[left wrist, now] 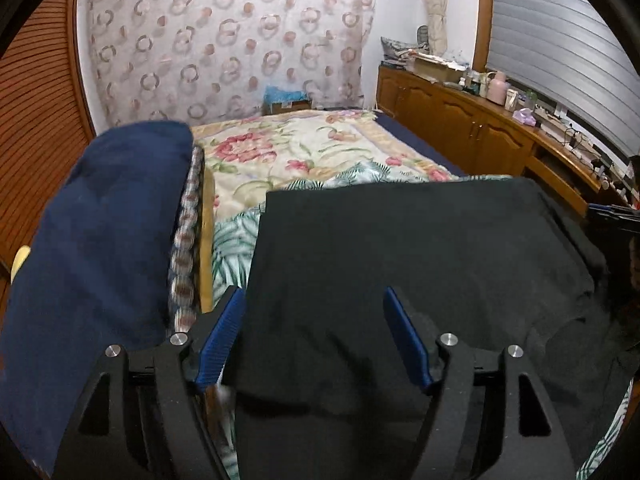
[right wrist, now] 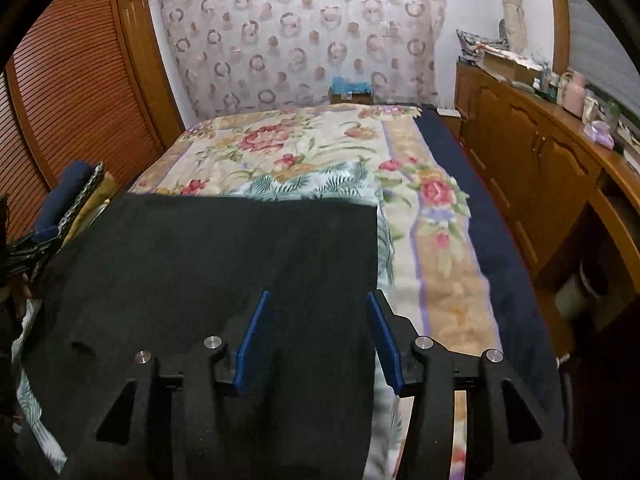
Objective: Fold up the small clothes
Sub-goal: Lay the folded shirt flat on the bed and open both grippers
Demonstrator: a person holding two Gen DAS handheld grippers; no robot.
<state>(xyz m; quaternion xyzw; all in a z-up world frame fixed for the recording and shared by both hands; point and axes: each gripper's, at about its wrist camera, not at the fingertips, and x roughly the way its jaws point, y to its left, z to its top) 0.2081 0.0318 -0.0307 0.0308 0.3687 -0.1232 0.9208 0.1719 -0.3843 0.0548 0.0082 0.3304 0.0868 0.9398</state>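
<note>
Bedroom setting: your work surface is a bed covered by a floral blanket (right wrist: 304,152), with a patterned curtain (left wrist: 228,40) on the far wall and a wooden cabinet run (right wrist: 532,168) along the right side.

1. Task item. Locate the black garment (left wrist: 400,264), lying flat on a leaf-print sheet (left wrist: 232,240) at the near end of the bed. Its far edge runs straight across the bed. In the right wrist view, the same garment (right wrist: 208,264) ends in a straight right edge, with the sheet exposed beside it.

2. Left gripper (left wrist: 316,336). Both blue fingers are spread wide and hold nothing. The garment's left edge sits just inside the left finger, and cloth fills the gap between the 2 fingers.

3. Right gripper (right wrist: 318,340). Its fingers are also parted and grip nothing. The garment's right edge lies between them, close to the right finger.

4. Adjacent items. A folded navy cloth (left wrist: 104,240) is stacked on the left, beside the garment, over a plaid layer (left wrist: 188,240).
</note>
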